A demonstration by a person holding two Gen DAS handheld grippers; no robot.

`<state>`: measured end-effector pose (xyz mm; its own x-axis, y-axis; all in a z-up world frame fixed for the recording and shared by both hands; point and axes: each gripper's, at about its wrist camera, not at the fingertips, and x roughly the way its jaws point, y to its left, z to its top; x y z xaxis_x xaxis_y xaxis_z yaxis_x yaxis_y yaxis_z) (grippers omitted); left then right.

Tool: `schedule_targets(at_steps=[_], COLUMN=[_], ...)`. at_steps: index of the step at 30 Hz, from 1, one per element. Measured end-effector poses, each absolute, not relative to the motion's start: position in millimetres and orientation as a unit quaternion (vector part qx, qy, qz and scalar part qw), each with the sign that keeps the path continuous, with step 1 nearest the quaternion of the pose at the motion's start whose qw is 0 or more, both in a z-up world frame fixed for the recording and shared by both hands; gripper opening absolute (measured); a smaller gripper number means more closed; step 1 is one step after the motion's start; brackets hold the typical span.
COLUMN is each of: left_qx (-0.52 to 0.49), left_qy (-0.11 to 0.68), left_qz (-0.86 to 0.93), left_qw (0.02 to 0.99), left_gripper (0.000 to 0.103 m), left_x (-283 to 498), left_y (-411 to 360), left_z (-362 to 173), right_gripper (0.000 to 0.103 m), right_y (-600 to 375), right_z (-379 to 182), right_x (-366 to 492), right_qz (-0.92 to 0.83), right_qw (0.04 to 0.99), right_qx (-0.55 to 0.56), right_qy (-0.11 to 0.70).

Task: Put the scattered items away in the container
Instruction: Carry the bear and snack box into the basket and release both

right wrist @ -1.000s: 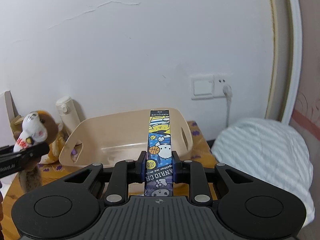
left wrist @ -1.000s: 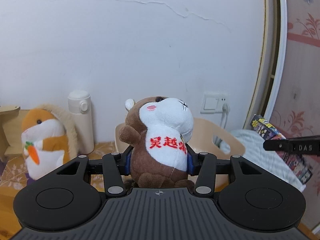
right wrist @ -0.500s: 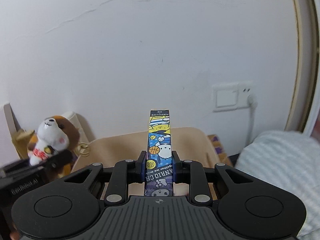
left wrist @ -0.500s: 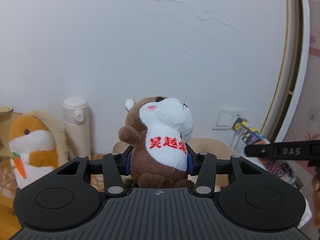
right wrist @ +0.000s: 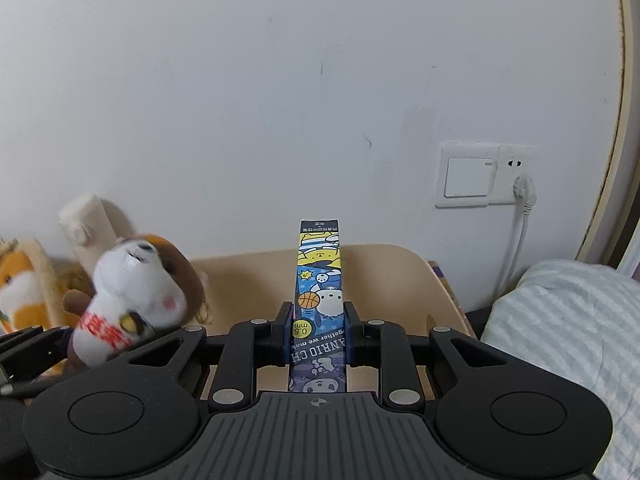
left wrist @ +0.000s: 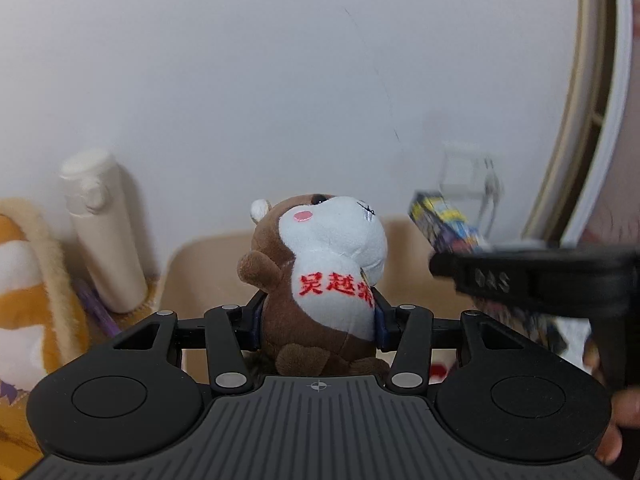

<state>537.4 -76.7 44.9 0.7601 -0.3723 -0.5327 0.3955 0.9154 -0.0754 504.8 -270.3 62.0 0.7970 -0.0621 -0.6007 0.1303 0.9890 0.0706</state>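
My left gripper (left wrist: 318, 316) is shut on a brown and white plush hamster (left wrist: 320, 276) with red writing on its chest, held upright in front of the beige container (left wrist: 200, 272). The plush also shows, blurred, in the right wrist view (right wrist: 136, 284). My right gripper (right wrist: 318, 330) is shut on a tall blue cartoon-printed box (right wrist: 320, 296), held upright over the beige container (right wrist: 392, 280). The box (left wrist: 448, 224) and the right gripper (left wrist: 500, 280) appear blurred at the right of the left wrist view.
A cream flask (left wrist: 100, 232) and an orange plush hamster (left wrist: 24, 292) stand left of the container by the white wall. A wall switch and socket (right wrist: 484, 176) with a plugged cable sit at the right, above a striped pillow (right wrist: 568, 332).
Both grippers have moved closer to the container and toward each other, each still holding its item. The right gripper now looms larger at the right of the left view.
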Motion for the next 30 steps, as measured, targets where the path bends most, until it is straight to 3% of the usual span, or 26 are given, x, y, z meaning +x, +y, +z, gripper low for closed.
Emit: schedule_targets(at_steps=[12,15,16,17,19,30], left_qx=[0.041,0.033,0.030,0.025,0.021,0.030], left_qy=[0.322,0.316,0.315,0.314,0.308,0.251], left_qz=[-0.209,-0.203,-0.203,-0.205,-0.205,-0.212], left_qw=[0.922,0.926,0.927,0.927,0.929,0.944], left_gripper=[0.051,0.054,0.062,0.071,0.077,0.081], left_x=[546.4,543.3,541.2,539.0,533.4,479.5], left_y=[-88.4,-85.6,-84.7,-83.7,-81.6,-58.6], left_z=[26.1,31.4,32.7,35.0,36.9,60.5], right_gripper=[0.021,0.041,0.048,0.061,0.064,0.077], right_y=[-273.0,-275.6,-275.6,-276.0,-277.5,-280.0], right_z=[27.4,23.7,24.0,24.5,26.3,60.3], right_x=[519.9,518.7,516.1,513.0,506.1,439.9], right_qz=[-0.059,-0.060,-0.059,-0.058,-0.057,-0.058], right_qw=[0.930,0.928,0.928,0.928,0.931,0.953], right_qx=[0.037,0.037,0.038,0.041,0.041,-0.009], right_qy=[0.361,0.367,0.367,0.365,0.357,0.297])
